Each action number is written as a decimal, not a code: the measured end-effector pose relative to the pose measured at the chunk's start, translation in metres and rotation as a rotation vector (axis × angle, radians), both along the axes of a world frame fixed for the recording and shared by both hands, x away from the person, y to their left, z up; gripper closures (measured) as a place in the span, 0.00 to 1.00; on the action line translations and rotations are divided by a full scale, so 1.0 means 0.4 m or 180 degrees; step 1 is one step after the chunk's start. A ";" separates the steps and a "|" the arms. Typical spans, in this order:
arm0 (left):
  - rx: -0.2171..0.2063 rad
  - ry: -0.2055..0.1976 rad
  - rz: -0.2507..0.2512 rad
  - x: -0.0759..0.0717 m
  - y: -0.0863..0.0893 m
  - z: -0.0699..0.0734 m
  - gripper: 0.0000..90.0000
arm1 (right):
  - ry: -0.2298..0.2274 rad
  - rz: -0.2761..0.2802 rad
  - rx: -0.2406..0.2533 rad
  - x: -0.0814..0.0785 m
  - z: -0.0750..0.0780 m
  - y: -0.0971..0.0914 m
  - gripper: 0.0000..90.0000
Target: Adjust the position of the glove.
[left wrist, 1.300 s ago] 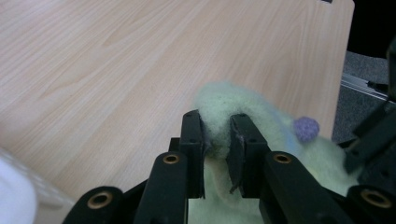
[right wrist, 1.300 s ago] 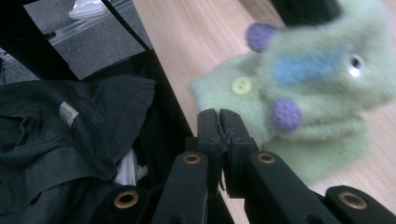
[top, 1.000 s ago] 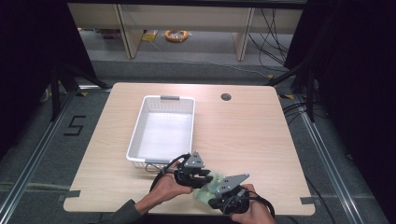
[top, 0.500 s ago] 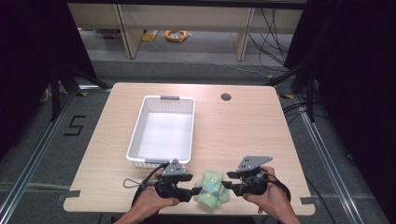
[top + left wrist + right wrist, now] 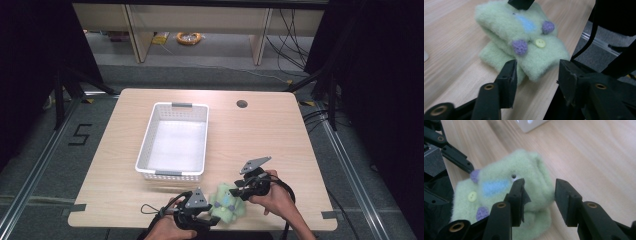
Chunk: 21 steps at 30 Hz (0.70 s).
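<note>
A folded green felt piece (image 5: 227, 204) lies near the white basket (image 5: 174, 141), bracketed by both grippers (image 5: 212, 220) (image 5: 239, 187) (jaws parted, unclamped); it could be nudged off the table edge

Pale green fuzzy cloth (image 5: 524, 37) with blue patch, purple knobs, yellow button, black gripper jaws at lower frame, white perforated basket (image 5: 150, 145), light wood-grain table (image 5: 260, 135).
</note>
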<state>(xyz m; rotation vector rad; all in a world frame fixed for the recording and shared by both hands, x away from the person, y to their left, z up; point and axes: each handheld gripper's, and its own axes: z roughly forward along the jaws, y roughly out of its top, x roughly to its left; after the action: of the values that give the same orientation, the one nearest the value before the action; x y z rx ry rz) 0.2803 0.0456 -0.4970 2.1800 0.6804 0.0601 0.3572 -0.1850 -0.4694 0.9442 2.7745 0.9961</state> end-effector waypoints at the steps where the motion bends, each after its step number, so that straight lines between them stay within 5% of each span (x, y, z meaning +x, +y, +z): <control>1: 0.0022 0.0017 -0.0001 0.000 -0.002 -0.004 0.59 | 0.0055 0.0000 -0.0018 0.002 -0.004 -0.001 0.69; 3: 0.0039 0.0022 -0.0004 0.000 -0.004 -0.009 0.68 | 0.0124 0.0031 0.0012 0.004 -0.011 -0.003 0.75; 4: 0.0155 -0.0056 -0.0041 0.004 0.003 -0.005 0.74 | 0.0138 0.0049 0.0035 0.005 -0.013 -0.003 0.79; 5: 0.0050 -0.0059 -0.0009 0.002 0.002 -0.005 0.80 | 0.0119 0.0081 0.0042 0.004 -0.012 -0.005 0.84; 9: 0.0134 -0.0166 -0.0036 0.006 0.010 -0.001 0.93 | 0.0086 0.0077 0.0033 -0.002 -0.003 -0.008 0.90; 11: 0.0098 -0.0117 0.0023 0.003 0.011 0.001 0.99 | 0.0090 0.0059 0.0041 -0.008 0.004 -0.011 0.91; 17: 0.0023 -0.0229 0.0060 0.017 0.029 0.026 0.99 | 0.0042 0.0019 0.0132 -0.025 0.029 -0.029 0.91; 21: 0.0117 -0.0183 0.0032 0.010 0.025 0.012 0.72 | 0.0075 -0.0030 0.0166 -0.020 0.017 -0.029 0.91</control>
<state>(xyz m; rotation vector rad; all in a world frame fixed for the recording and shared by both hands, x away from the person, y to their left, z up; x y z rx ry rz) 0.2842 0.0557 -0.4922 2.2013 0.6626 0.1410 0.3491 -0.1964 -0.4628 0.9811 2.7731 1.0679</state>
